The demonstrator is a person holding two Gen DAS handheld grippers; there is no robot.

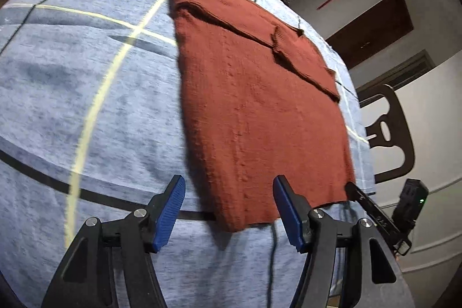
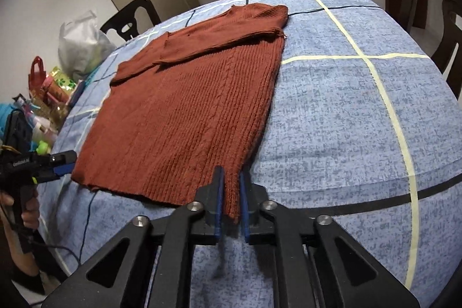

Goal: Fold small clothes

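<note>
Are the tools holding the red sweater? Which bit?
The right tool pinches the sweater at its near bottom corner. The left tool is open, holding nothing.

Rust ribbed sweater point(image 2: 184, 106), flat, sleeves folded

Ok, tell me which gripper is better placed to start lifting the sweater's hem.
Right. The right gripper is already shut on the rust sweater's near hem corner, while the left gripper has open jaws around the other corner, gripping nothing yet.
</note>
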